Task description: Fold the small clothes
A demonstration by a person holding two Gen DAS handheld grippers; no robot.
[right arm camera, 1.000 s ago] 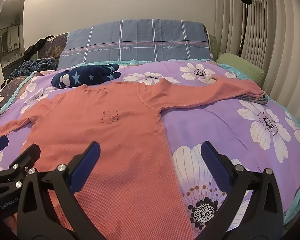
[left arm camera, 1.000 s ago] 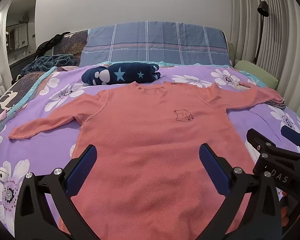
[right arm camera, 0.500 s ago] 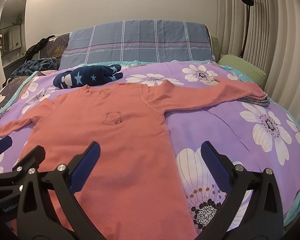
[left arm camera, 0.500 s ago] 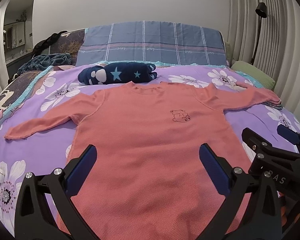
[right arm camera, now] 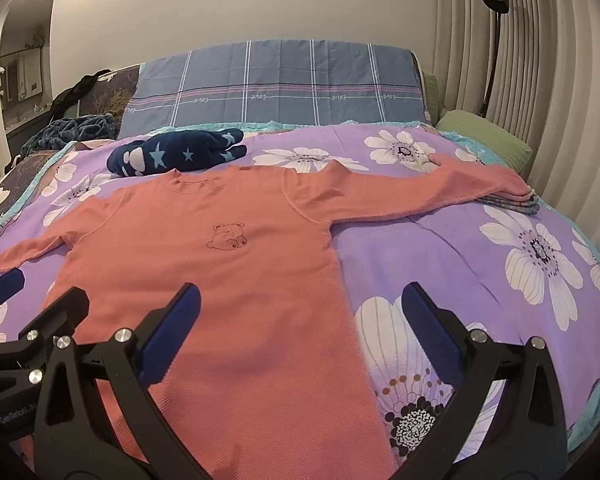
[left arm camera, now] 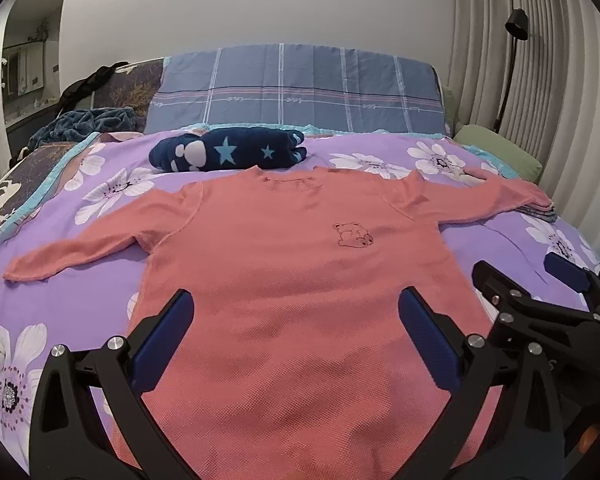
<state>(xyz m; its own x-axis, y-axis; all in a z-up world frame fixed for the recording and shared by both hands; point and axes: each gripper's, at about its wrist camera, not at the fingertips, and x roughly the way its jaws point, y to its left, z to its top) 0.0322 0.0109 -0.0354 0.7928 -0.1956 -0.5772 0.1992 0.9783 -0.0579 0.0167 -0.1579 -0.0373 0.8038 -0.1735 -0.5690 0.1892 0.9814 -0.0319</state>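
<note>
Coral shirt [left arm camera: 300, 300] lies flat beneath both grippers' spread, empty fingers [left arm camera: 162, 344].

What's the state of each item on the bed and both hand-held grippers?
Shirt: flat, face up, sleeves spread, unfolded.
Navy garment: folded, beyond the collar.
Right sleeve cuff: resting on a small folded pile.
Left hand-held gripper: open, empty.
Right hand-held gripper: open, empty.

Bed with purple flowered cover [left arm camera: 100, 292], coral long-sleeved shirt [left arm camera: 300, 300] spread flat across its middle with sleeves out, folded navy star-print garment [left arm camera: 228, 154] just beyond the collar, green pillow [right arm camera: 484, 138] far right, blue plaid pillow [left arm camera: 300, 88] at the far end
</note>
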